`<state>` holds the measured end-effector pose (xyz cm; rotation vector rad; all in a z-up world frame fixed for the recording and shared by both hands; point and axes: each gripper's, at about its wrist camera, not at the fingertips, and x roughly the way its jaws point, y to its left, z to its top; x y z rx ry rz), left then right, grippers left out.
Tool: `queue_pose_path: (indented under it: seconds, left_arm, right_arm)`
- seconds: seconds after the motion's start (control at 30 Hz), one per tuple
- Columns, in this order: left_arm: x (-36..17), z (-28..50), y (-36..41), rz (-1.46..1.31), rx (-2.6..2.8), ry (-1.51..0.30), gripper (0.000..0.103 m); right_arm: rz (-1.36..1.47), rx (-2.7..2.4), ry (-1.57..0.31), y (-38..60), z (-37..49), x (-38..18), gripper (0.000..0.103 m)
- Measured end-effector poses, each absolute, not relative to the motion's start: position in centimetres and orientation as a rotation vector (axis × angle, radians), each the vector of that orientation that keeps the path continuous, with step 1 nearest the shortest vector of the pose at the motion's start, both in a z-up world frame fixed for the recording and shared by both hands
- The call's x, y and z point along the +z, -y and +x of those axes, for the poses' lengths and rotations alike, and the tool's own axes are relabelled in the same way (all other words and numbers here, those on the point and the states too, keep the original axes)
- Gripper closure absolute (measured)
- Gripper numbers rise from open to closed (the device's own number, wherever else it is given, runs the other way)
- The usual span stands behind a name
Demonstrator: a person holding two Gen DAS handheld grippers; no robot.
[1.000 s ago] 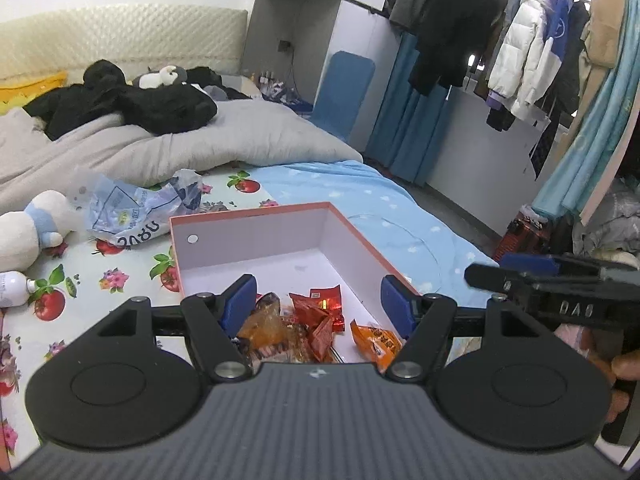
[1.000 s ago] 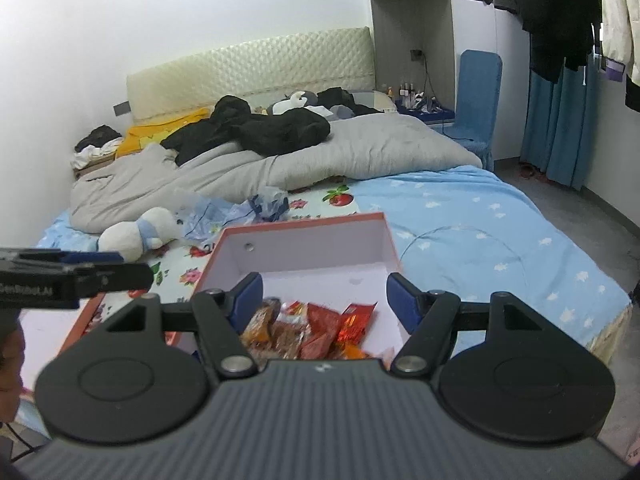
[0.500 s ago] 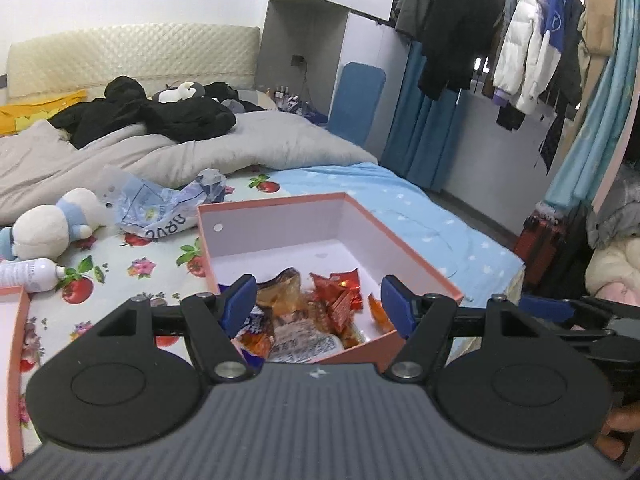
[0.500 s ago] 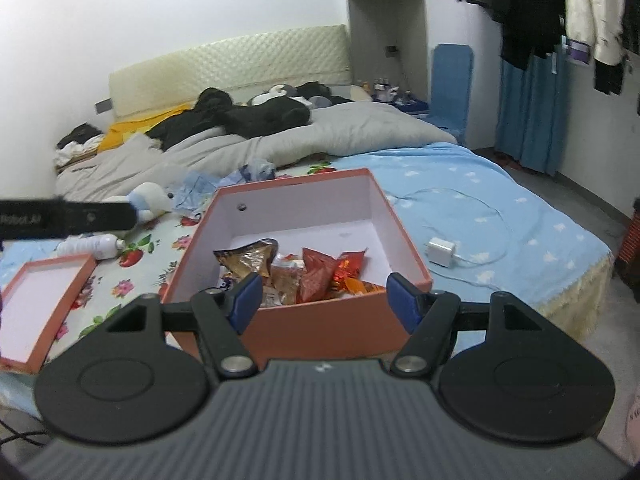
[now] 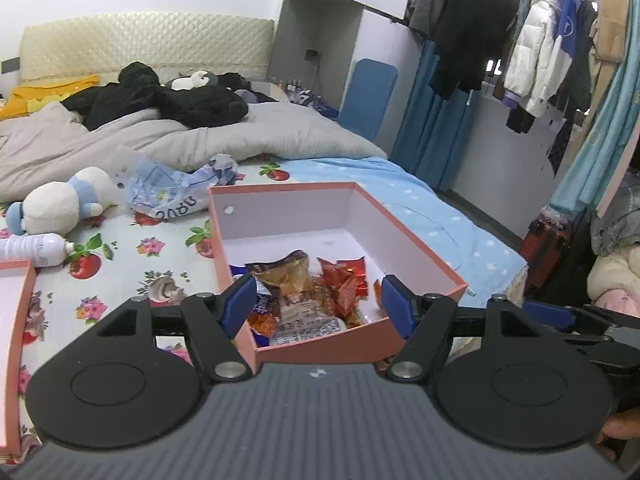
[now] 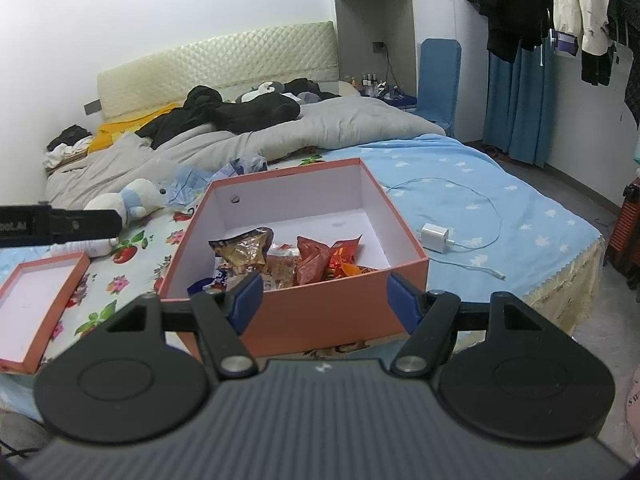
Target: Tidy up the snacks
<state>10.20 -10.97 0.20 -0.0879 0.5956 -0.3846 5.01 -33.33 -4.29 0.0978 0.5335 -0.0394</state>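
An open salmon-pink box (image 5: 416,240) (image 6: 320,312) with a white inside stands on the bed near its foot edge. Several snack packets (image 5: 308,300) (image 6: 288,256), red, orange and brown, lie piled in its near half. My left gripper (image 5: 318,304) is open and empty, just in front of the box's near wall. My right gripper (image 6: 324,300) is open and empty, a little back from the box's near wall. The left gripper's side shows in the right wrist view (image 6: 60,224) at the left.
The box's lid (image 6: 44,308) (image 5: 16,320) lies upturned on the bed to the left. A plush toy (image 5: 60,204), a white bottle (image 5: 32,248) and a crumpled plastic bag (image 5: 172,196) lie beyond. A white charger with cable (image 6: 434,236) lies right of the box. Bedding and clothes fill the far side.
Both grippers have drawn back and away from the box; the box's outer near wall and the lid now show. Both stay open.
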Motion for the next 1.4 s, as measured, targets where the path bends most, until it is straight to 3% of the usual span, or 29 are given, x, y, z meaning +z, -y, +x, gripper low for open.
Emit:
queue_pose_path:
  seconds: [0.23, 0.3, 0.37, 0.5, 0.63, 1.4]
  left_arm:
    - [0.22, 10.26, 10.49, -0.094, -0.382, -0.597, 0.029]
    - [0.21, 10.28, 10.56, -0.092, -0.384, -0.598, 0.025]
    - [0.1, 10.27, 10.84, -0.07, -0.383, -0.601, 0.012]
    - [-0.19, 10.38, 10.77, -0.056, -0.368, -0.613, 0.004]
    - [-0.48, 10.83, 10.3, -0.083, -0.359, -0.64, 0.003]
    - [-0.55, 10.93, 10.62, -0.051, -0.298, -0.66, 0.001]
  right_arm:
    - [0.1, -0.04, -0.535, 33.3, 5.05, -4.34, 0.033]
    - [0.104, -0.037, -0.532, 33.31, 5.05, -4.37, 0.033]
    - [0.098, -0.038, -0.527, 33.23, 5.06, -4.39, 0.033]
    - [0.078, -0.058, -0.543, 33.1, 5.5, -4.63, 0.032]
    - [0.109, -0.048, -0.521, 33.44, 5.33, -4.56, 0.0]
    - [0.112, -0.063, -0.512, 33.39, 5.62, -4.44, 0.0]
